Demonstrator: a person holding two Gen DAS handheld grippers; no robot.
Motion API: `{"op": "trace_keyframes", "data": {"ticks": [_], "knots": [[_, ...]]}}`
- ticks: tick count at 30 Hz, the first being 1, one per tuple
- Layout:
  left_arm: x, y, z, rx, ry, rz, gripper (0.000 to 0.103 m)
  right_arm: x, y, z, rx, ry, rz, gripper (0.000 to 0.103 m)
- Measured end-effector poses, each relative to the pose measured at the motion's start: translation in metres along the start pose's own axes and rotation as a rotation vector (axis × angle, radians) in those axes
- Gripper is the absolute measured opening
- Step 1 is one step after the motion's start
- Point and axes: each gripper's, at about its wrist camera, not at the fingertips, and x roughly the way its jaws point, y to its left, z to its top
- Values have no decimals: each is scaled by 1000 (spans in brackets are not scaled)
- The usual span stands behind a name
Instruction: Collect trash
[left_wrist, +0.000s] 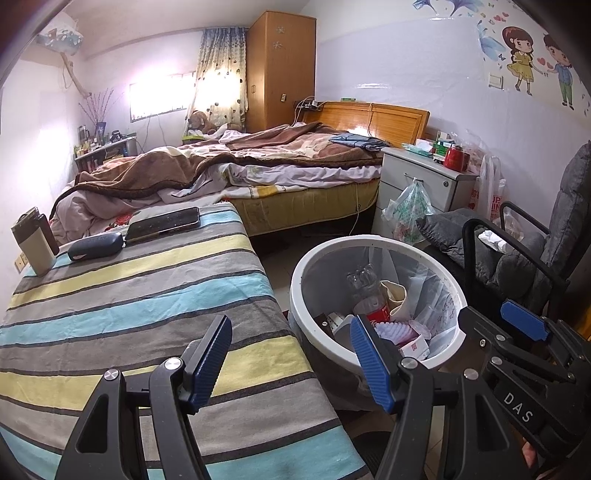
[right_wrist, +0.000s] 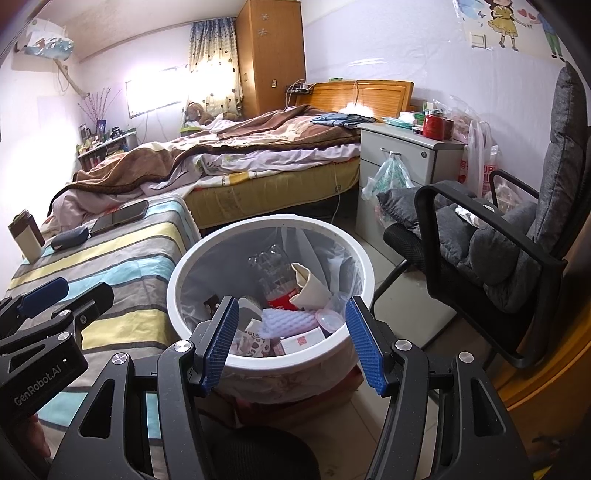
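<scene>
A white round trash bin with a clear liner stands on the floor beside the striped table. It holds a crushed cola bottle, a beige cup, a white foam piece, small boxes and wrappers. My left gripper is open and empty over the table's right edge, next to the bin. My right gripper is open and empty, just above the bin's near rim. The right gripper also shows in the left wrist view, and the left gripper shows in the right wrist view.
The table with a striped cloth carries a phone, a dark case and a beige box. A black chair with grey cushions stands right of the bin. A bed and a white nightstand lie behind.
</scene>
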Motion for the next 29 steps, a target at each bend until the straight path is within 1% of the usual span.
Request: {"op": "trace_keyframes", "data": {"ticks": [9, 29], "knots": [[-1, 1, -1, -3, -16, -8, 66, 1, 1, 0, 0, 5, -1, 62], [-1, -1, -1, 0, -9, -6, 66, 1, 1, -1, -2, 9, -2, 62]]}}
